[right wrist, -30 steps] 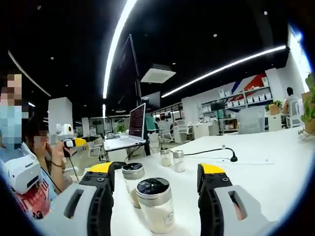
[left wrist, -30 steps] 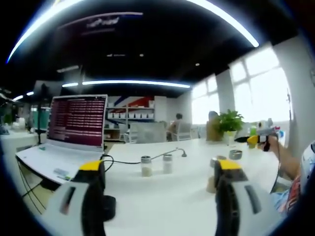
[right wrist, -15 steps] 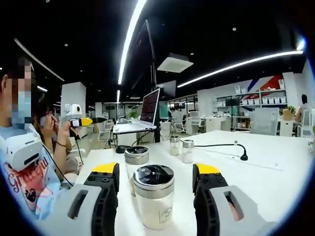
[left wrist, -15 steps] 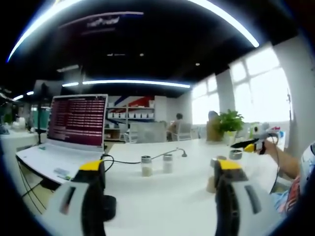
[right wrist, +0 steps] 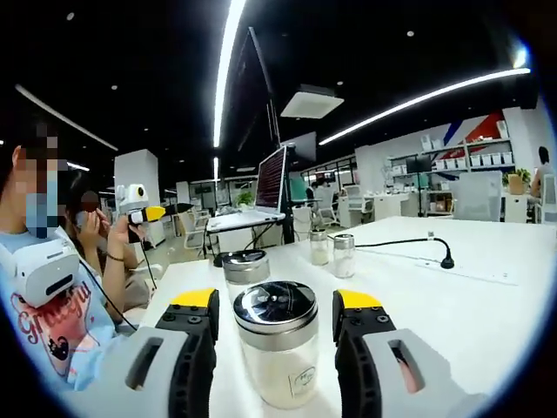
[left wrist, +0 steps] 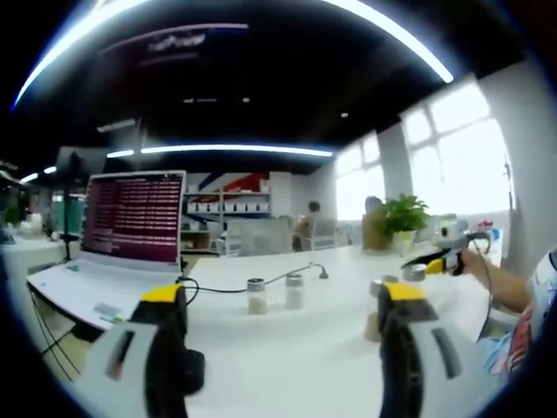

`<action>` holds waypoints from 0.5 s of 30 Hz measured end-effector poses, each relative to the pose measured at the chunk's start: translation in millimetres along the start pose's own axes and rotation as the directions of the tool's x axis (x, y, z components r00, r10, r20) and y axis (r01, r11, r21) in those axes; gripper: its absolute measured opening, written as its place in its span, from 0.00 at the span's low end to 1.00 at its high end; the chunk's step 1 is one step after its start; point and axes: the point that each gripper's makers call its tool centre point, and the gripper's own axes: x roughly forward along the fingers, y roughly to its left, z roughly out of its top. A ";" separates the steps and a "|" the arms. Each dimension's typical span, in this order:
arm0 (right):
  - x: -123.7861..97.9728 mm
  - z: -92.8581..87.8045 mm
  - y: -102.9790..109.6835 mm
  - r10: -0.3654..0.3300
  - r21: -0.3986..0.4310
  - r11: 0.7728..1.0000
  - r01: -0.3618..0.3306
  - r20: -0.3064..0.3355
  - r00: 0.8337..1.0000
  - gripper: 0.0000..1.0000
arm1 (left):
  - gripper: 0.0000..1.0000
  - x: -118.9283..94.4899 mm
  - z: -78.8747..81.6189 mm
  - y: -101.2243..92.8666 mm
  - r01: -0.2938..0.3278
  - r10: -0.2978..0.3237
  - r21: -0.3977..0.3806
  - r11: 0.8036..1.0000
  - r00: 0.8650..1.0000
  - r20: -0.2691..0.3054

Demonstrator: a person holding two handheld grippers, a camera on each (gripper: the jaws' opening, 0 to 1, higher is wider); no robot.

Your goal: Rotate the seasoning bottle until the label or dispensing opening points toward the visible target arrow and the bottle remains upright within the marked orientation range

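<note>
the clear glass seasoning bottle with a shiny metal lid [right wrist: 278, 353] stands upright on the white desk [right wrist: 470, 300], directly ahead of the right claw [right wrist: 275, 324] and between its two yellow-tipped jaws. the jaws stand apart, one on each side of the bottle, with a sliver of gap at each side, so nothing is clamped yet. the bottle's long axis runs vertical, square to the line between the jaws, which suits a squeeze and a twist about that axis. a small mark shows low on the glass facing the camera; i cannot tell whether it is the label. no target arrow is legible.

a second, similar metal-lidded jar [right wrist: 245, 268] sits just behind, to the left, and two small shakers [right wrist: 333, 252] stand farther off by a black cable [right wrist: 409, 245].

the left claw [left wrist: 277, 305] is held well back with its jaws wide apart on nothing; the shakers [left wrist: 271, 293] and an open laptop [left wrist: 113, 244] lie far ahead of it. the right hand is clearly the nearer one, and judging by this, closing on the bottle comes next.
</note>
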 end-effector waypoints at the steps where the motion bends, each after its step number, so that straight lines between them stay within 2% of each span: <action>1: 0.9 0.5 1.6 0.007 0.000 1.000 -0.007 0.001 1.000 0.52 | 0.98 0.1 -0.3 0.1 0.000 0.000 -0.002 1.000 1.000 -0.001; 15: 9.0 -4.2 -0.7 0.010 0.006 1.000 -0.010 -0.019 1.000 0.47 | 0.97 -1.7 2.1 -2.1 0.017 -0.017 -0.025 1.000 1.000 0.006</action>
